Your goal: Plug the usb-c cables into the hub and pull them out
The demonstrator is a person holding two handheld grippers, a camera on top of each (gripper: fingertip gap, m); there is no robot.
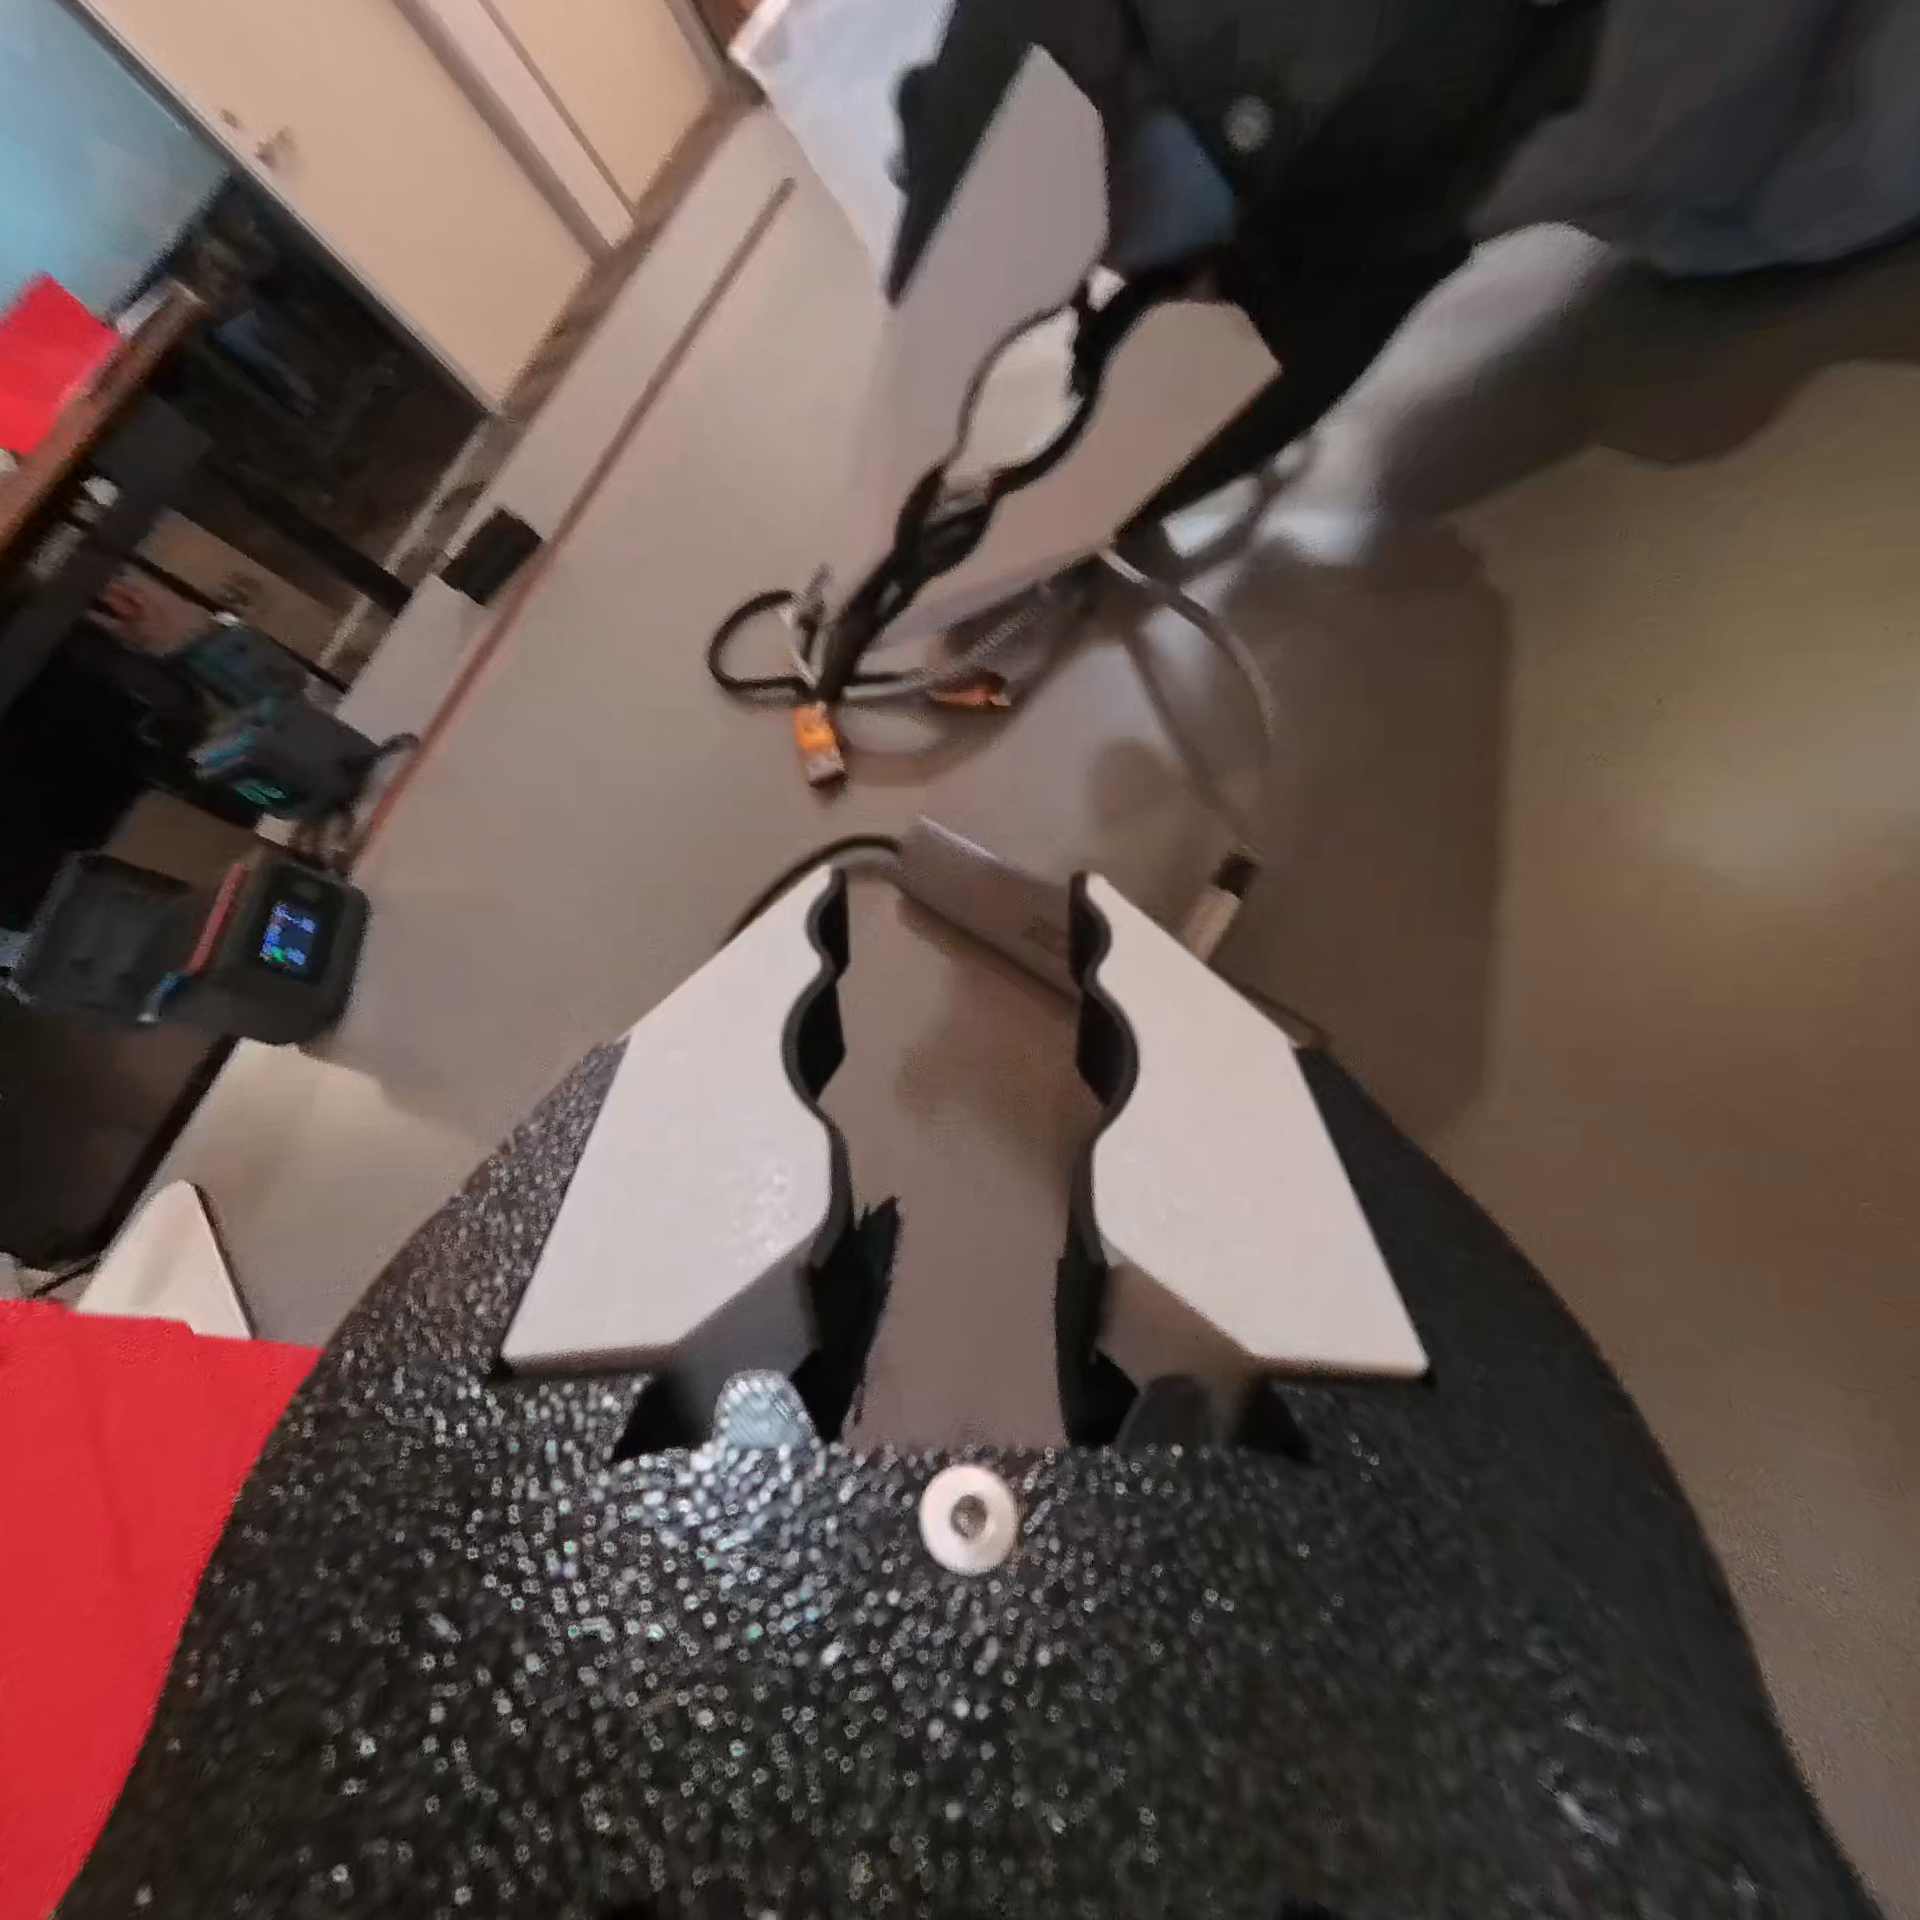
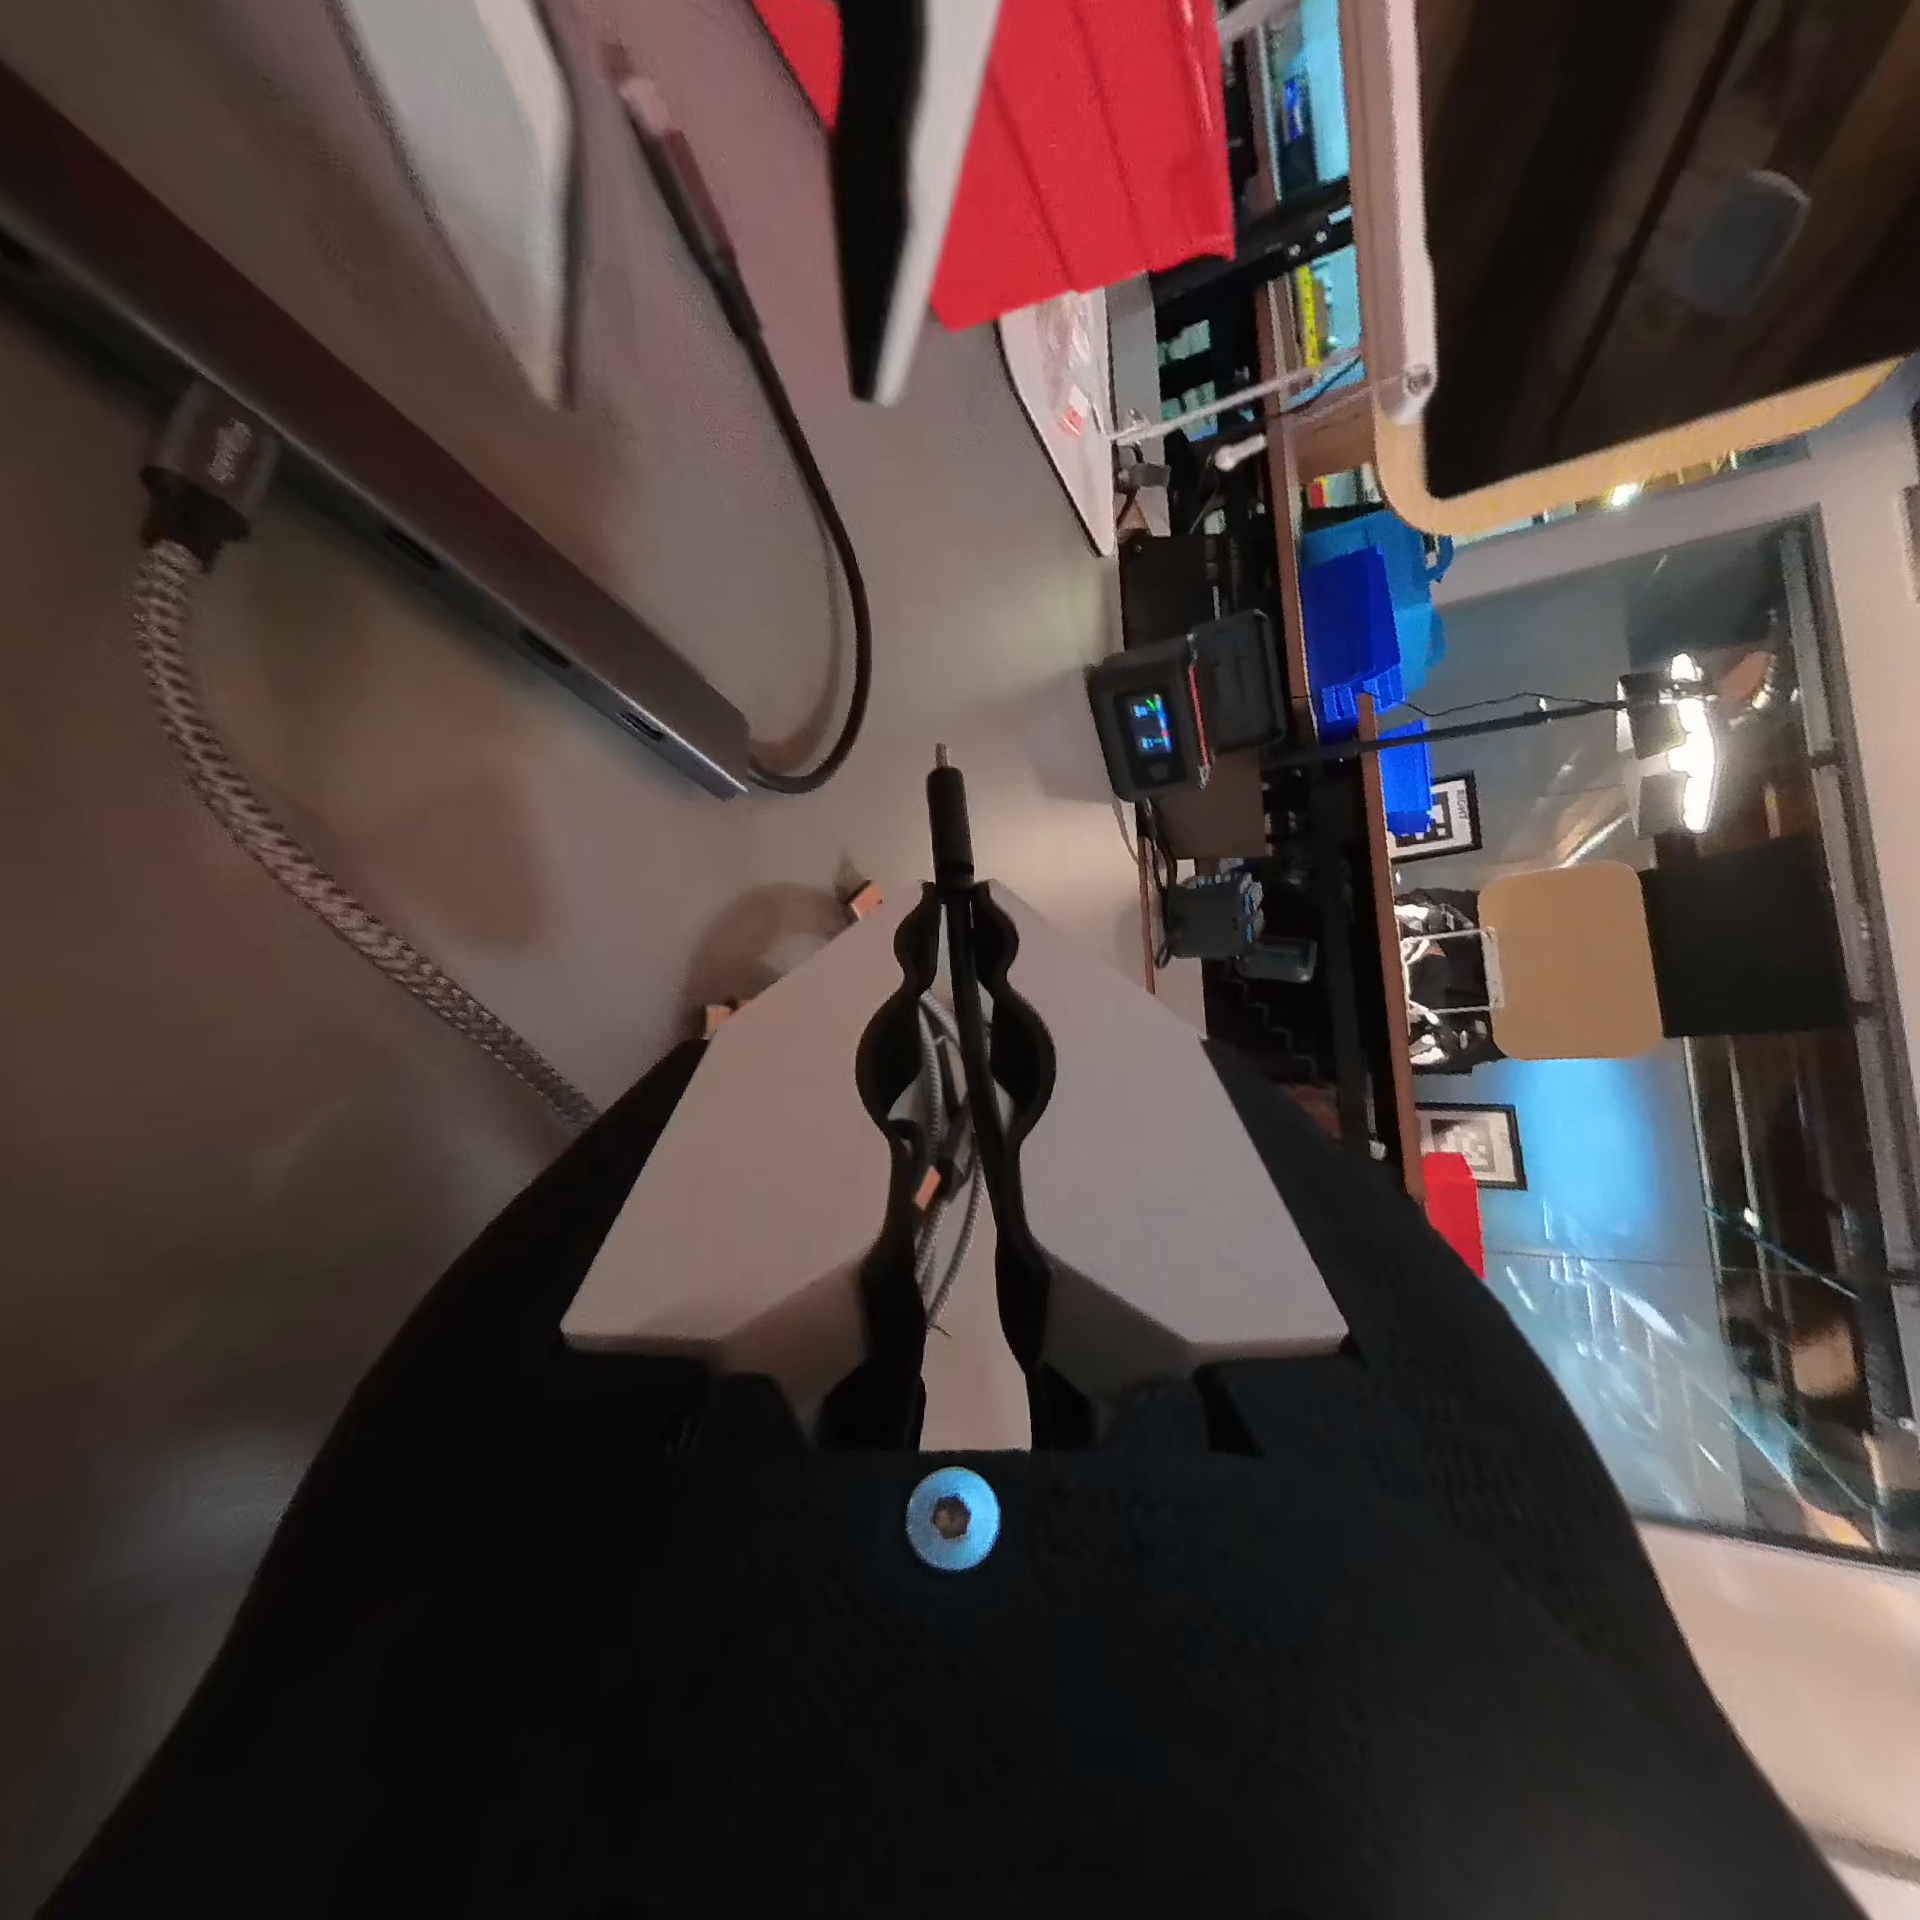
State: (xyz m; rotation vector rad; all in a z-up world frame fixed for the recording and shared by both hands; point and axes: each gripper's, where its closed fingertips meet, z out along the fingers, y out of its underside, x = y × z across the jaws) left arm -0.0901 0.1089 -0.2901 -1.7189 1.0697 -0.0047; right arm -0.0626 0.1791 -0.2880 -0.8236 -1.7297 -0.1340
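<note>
R gripper (image 2: 958, 894) clamps black cable (image 2: 954, 821), plug poking past fingertips, hub (image 2: 540, 623) off left. L gripper (image 1: 956, 883) spread, empty, tilted over hub end.

Hub (image 2: 416, 499) cut off at left edge — cable bundle (image 1: 831, 665) blurred, plug types unclear.

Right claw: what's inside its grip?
The right claw is shut on a thin black cable, plug end sticking out past the fingertips. Through the gaps behind, loose braided cables show on the table; the cable's trailing run is hidden.
</note>
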